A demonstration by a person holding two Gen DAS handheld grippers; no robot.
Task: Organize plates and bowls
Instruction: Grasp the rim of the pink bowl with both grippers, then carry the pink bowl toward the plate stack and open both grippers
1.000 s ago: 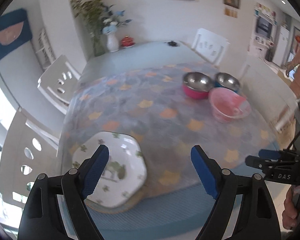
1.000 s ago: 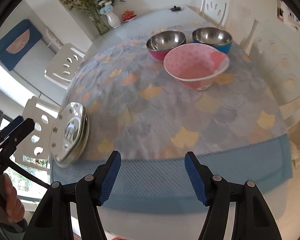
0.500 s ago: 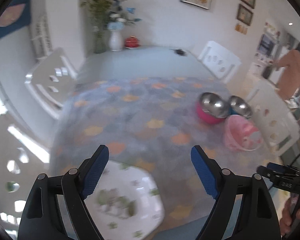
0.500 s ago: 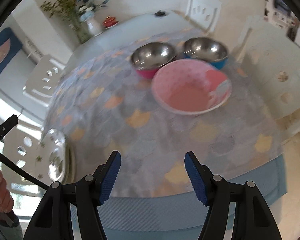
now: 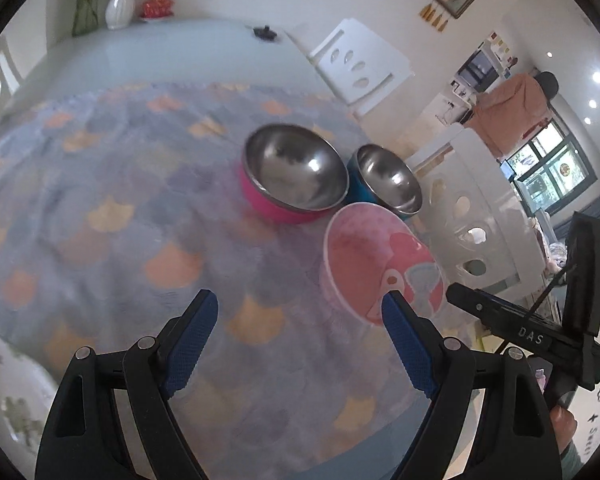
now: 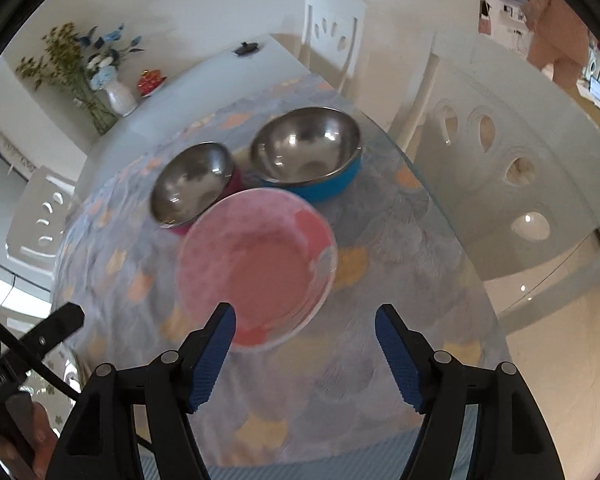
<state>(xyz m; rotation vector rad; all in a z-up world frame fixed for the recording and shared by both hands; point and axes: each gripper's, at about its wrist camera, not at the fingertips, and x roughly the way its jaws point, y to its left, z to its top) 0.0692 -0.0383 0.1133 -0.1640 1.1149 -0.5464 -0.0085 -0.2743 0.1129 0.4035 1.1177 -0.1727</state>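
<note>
Left gripper (image 5: 300, 328) spread wide, nothing between the blue pads (image 5: 190, 344), just hanging over the scale-patterned tablecloth (image 5: 100, 200). Right gripper (image 6: 304, 344) with jaws opening, also gripping nothing, though the left pad overlaps the near rim of the pink bowl (image 6: 256, 268) in its own view; can't tell if actually touching, looks more like hovering above. Pink bowl upright on the cloth near the table's right edge, cartoon print on one inner side. Right behind it, two steel-lined bowls side by side: magenta bowl (image 6: 192, 188) on the left, blue bowl (image 6: 308, 156) on the right, both just beside the pink one, maybe touching, too blurry to call. Over at the near left corner, a white plate with green print (image 5: 12, 396) poking into the left wrist view, well apart from the bowls. Further out, white vase of flowers (image 6: 118, 96) and a small red thing (image 6: 151, 80) at the far end of the table, white chairs (image 6: 332, 36) around it, someone in an orange top (image 5: 508, 108) in the background.
</note>
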